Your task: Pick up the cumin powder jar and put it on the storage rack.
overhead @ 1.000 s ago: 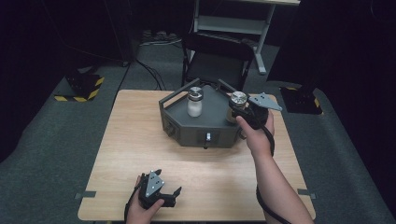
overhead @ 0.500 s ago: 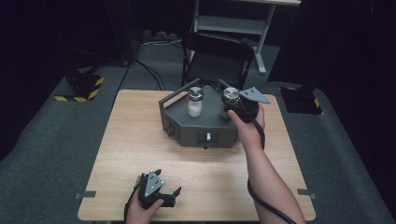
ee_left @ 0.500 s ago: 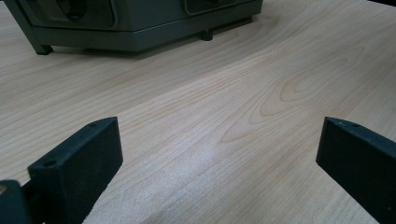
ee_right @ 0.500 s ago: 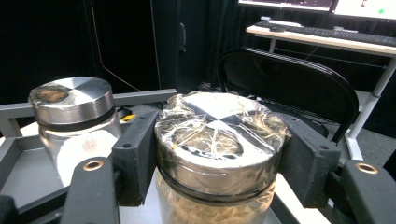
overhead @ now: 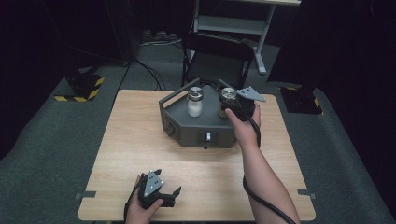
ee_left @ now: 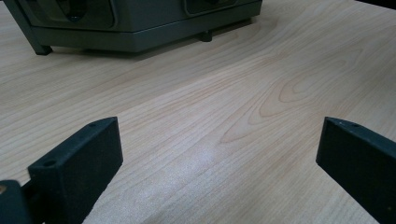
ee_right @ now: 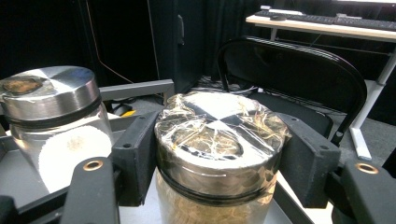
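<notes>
A dark grey box (overhead: pixel 187 127) with a raised frame stands at the back middle of the wooden table (overhead: pixel 140 154). On its top sit two glass jars with metal lids. The left jar (overhead: pixel 194 103) (ee_right: pixel 56 135) holds white powder. The right jar (overhead: pixel 227 99) (ee_right: pixel 217 154) holds tan material and has clear film over its lid. My right gripper (overhead: pixel 229 105) (ee_right: pixel 217 161) is shut on the tan jar, one jaw pressed against each side just under the lid. My left gripper (overhead: pixel 169 195) (ee_left: pixel 219 158) rests open near the table's front edge, holding nothing.
A black chair (overhead: pixel 217 56) stands just behind the table, with a white desk frame (overhead: pixel 233 21) farther back. A yellow-and-black striped block (overhead: pixel 84 86) lies on the floor at the left. Bare wood stretches between the box and the left gripper.
My right gripper has carried the tan jar leftward from the box's right edge to a spot close beside the white jar. The left gripper has not moved.
</notes>
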